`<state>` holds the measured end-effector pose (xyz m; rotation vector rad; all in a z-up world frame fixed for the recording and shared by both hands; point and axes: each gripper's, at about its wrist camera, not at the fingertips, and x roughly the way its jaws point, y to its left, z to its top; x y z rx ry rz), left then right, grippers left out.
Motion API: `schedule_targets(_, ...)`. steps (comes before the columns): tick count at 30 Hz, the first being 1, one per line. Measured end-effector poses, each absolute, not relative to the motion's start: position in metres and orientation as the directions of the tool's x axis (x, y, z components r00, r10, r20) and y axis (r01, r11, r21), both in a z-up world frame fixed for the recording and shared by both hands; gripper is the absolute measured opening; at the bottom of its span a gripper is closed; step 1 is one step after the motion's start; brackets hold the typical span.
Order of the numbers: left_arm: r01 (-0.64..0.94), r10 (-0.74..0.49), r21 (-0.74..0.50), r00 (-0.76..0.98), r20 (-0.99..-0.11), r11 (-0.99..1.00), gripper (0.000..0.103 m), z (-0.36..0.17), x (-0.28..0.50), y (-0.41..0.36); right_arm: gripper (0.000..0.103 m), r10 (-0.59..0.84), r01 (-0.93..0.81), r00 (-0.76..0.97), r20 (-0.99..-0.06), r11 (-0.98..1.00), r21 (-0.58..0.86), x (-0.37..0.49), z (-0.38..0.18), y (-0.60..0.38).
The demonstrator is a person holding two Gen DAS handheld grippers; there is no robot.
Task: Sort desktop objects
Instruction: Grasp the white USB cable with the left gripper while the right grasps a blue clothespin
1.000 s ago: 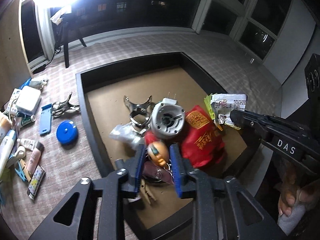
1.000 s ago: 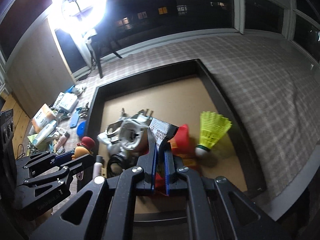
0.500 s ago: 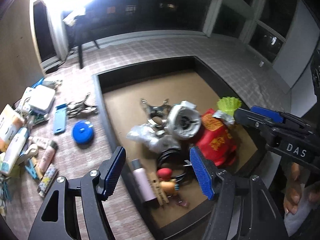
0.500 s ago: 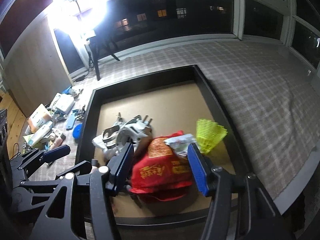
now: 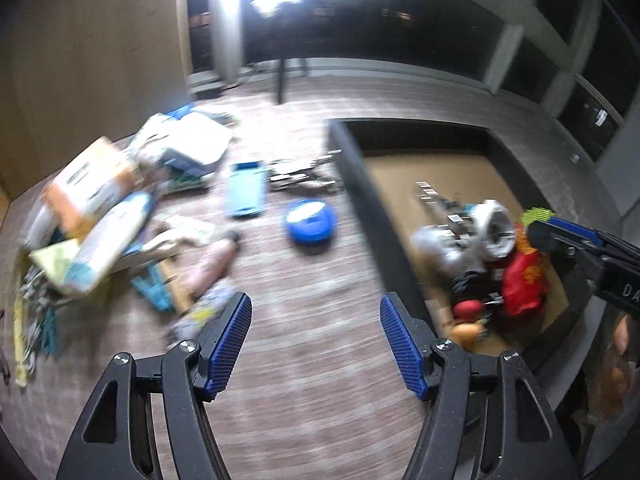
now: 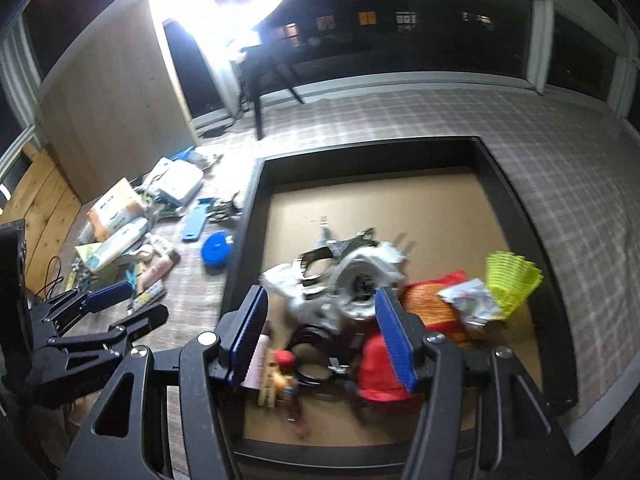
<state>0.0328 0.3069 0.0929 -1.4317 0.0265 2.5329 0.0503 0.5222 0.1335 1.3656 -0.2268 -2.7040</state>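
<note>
A black tray (image 6: pixel 516 200) with a brown floor holds a jumble: a grey round metal part (image 6: pixel 360 280), a red pouch (image 6: pixel 432 304), a silver snack packet (image 6: pixel 472 300), a yellow-green shuttlecock (image 6: pixel 512 280), a black cable coil (image 6: pixel 316 340) and a small red-capped figure (image 6: pixel 286 372). My right gripper (image 6: pixel 326 338) hangs open over this heap with nothing between its blue pads. My left gripper (image 5: pixel 316 344) is open and empty over the checked cloth left of the tray (image 5: pixel 360 196). A blue round case (image 5: pixel 310 220) lies ahead of it.
A heap of boxes, tubes and packets (image 5: pixel 100 208) lies on the cloth at the left, with a blue flat holder (image 5: pixel 248 188) and metal clips (image 5: pixel 304 172) nearer the tray. A bright ring lamp on a stand (image 6: pixel 248 40) is at the back.
The left gripper let the figure drop into the tray, opened wide and swung left over the cloth. The right gripper let go of the snack packet, opened and drifted left over the heap.
</note>
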Motion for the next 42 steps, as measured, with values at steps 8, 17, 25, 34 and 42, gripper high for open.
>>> schedule_targets(8,-0.046,0.054,-0.036,-0.497,-0.866,-0.998,0.065,0.078,0.041,0.202,0.056,-0.227,0.107,-0.549,-0.805,-0.974,0.202,0.041,0.125,0.458)
schedule_targets(17,0.109,-0.053,-0.002,-0.506,-0.861,-0.994,0.065,0.072,0.052,0.079,0.056,-0.285,0.203,-0.5,-0.817,-0.956,0.209,0.042,0.117,0.365)
schedule_targets(25,0.092,-0.07,0.029,-0.481,-0.874,-0.995,0.065,0.051,0.053,0.013,0.056,-0.334,0.298,-0.463,-0.821,-0.931,0.21,0.042,0.114,0.267)
schedule_targets(34,-0.028,-0.038,0.059,-0.474,-0.88,-0.998,0.064,0.029,0.039,-0.017,0.058,-0.35,0.356,-0.422,-0.836,-0.913,0.202,0.031,0.086,0.149)
schedule_targets(42,-0.058,0.008,0.022,-0.461,-0.887,-0.998,0.053,0.013,0.032,-0.029,0.058,-0.333,0.332,-0.386,-0.86,-0.92,0.207,0.015,0.061,0.096)
